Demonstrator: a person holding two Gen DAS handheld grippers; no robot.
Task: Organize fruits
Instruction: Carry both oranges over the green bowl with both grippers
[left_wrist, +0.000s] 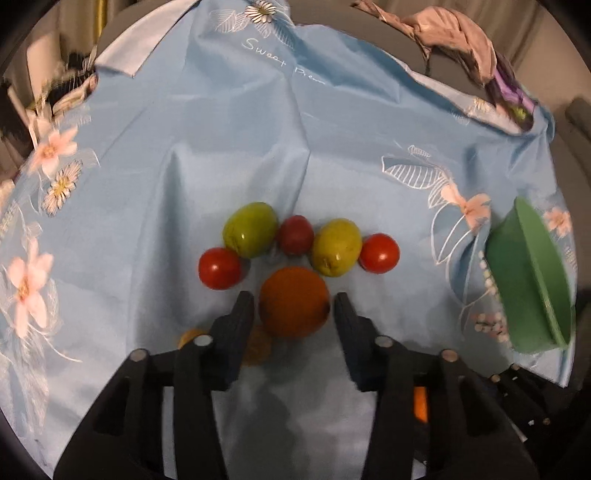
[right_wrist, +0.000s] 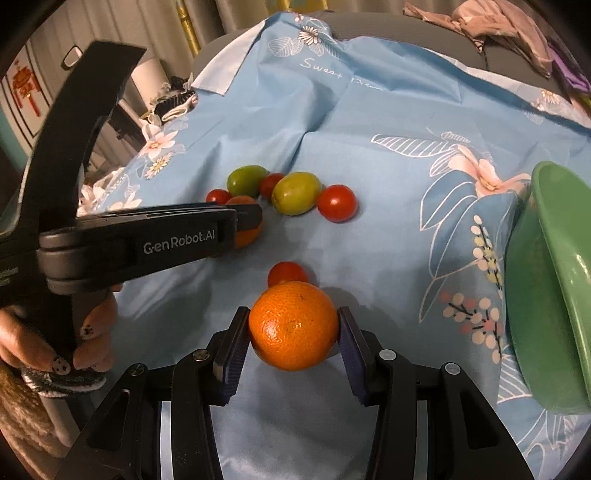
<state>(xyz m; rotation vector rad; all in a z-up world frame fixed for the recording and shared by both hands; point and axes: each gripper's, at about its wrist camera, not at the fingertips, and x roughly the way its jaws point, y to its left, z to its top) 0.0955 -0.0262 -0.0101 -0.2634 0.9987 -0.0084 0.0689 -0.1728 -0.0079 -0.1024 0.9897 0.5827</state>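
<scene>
Right wrist view, lower centre: my right gripper (right_wrist: 293, 326) clamps an orange (right_wrist: 293, 325) for the bowl (right_wrist: 554, 295); left gripper (left_wrist: 294, 306) straddles another orange (left_wrist: 293, 301), unclosed.

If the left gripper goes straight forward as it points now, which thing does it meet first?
Most likely the orange that already sits between the left gripper's open fingers. Just behind it lies the row of tomatoes and green fruits, though depth is hard to judge.

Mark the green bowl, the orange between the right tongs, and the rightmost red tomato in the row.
green bowl (right_wrist: 550, 295), right wrist view, on its outer wall.
orange (right_wrist: 293, 325), right wrist view, on its front peel.
rightmost red tomato (left_wrist: 379, 253), left wrist view, on its skin.
</scene>
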